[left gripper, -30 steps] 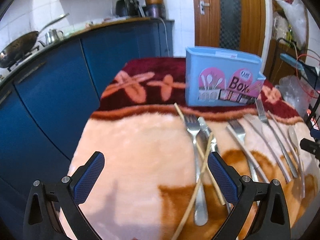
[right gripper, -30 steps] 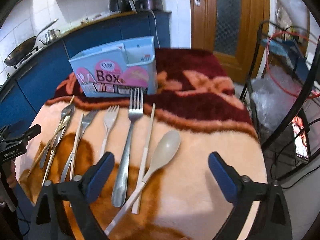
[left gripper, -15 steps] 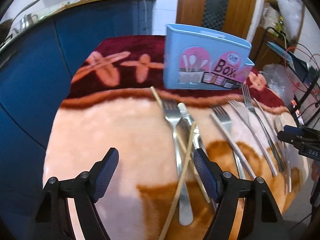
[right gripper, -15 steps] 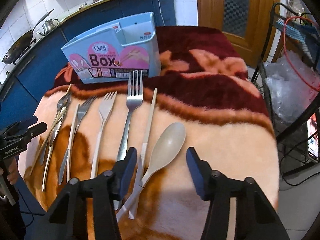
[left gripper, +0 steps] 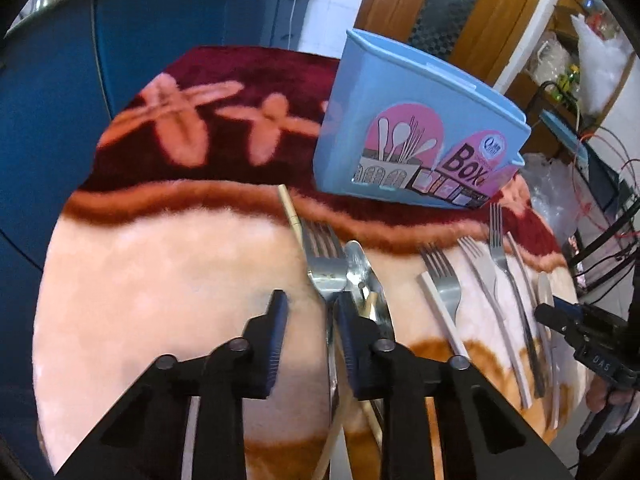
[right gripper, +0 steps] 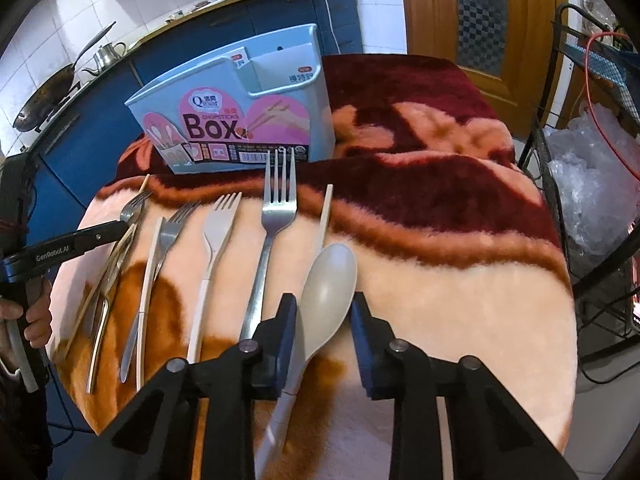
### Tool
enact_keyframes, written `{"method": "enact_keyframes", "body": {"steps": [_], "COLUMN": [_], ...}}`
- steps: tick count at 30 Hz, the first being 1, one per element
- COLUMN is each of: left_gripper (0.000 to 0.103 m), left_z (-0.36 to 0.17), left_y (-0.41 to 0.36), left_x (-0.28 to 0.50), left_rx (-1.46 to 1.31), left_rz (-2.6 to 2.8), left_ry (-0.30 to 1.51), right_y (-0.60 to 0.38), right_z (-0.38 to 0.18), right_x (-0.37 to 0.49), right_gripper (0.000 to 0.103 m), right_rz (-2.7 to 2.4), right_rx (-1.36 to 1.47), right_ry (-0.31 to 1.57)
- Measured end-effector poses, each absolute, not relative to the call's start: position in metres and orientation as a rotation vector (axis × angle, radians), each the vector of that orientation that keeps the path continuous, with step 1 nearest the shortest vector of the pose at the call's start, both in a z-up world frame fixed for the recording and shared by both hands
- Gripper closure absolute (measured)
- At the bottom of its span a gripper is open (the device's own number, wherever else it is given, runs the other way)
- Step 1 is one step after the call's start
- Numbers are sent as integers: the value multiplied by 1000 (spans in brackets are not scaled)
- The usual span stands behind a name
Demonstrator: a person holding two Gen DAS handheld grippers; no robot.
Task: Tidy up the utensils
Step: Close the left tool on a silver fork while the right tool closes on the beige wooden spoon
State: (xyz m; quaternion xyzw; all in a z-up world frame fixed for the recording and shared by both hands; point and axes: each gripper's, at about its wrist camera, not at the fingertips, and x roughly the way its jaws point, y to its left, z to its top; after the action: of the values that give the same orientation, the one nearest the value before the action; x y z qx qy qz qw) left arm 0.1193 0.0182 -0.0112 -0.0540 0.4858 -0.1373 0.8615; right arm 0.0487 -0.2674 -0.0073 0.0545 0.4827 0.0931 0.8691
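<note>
Beige spoon (right gripper: pixel 328 280) between closing R tongs (right gripper: pixel 325 312); L tongs (left gripper: pixel 311 312) closing round fork (left gripper: pixel 326 276).

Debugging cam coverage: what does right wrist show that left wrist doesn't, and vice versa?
Right wrist only: the beige spoon in full, its bowl between the closing right gripper with no pad visibly pressing it; the box's inner compartments; a wok and kettle on the counter.

Left wrist only: the closing left gripper from behind, straddling the leftmost steel fork's neck, with the steel spoon right beside it.

Both: the blue chopsticks box, the row of forks on the blanket, the wooden door.
</note>
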Motion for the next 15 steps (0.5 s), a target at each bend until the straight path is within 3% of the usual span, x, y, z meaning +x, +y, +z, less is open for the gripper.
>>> {"method": "enact_keyframes", "body": {"steps": [1, 4, 7, 15], "left_gripper": [94, 95, 97, 97], "left_z": [-10, -7, -7, -7], "left_y": [20, 26, 31, 41], "left_x": [118, 114, 107, 99], "left_rx": [-130, -145, -132, -117], "left_rz": [-303, -299, -294, -298], "left_ry": [1015, 1003, 992, 1001], "right_y": [-267, -266, -265, -258], "right_z": [-7, -6, -4, -6], "right_x": [48, 48, 49, 52], "right_gripper": [77, 80, 91, 92], "right_rz": [197, 204, 206, 221], "right_rx": [111, 119, 124, 91], "right_ry": [1004, 994, 983, 997]}}
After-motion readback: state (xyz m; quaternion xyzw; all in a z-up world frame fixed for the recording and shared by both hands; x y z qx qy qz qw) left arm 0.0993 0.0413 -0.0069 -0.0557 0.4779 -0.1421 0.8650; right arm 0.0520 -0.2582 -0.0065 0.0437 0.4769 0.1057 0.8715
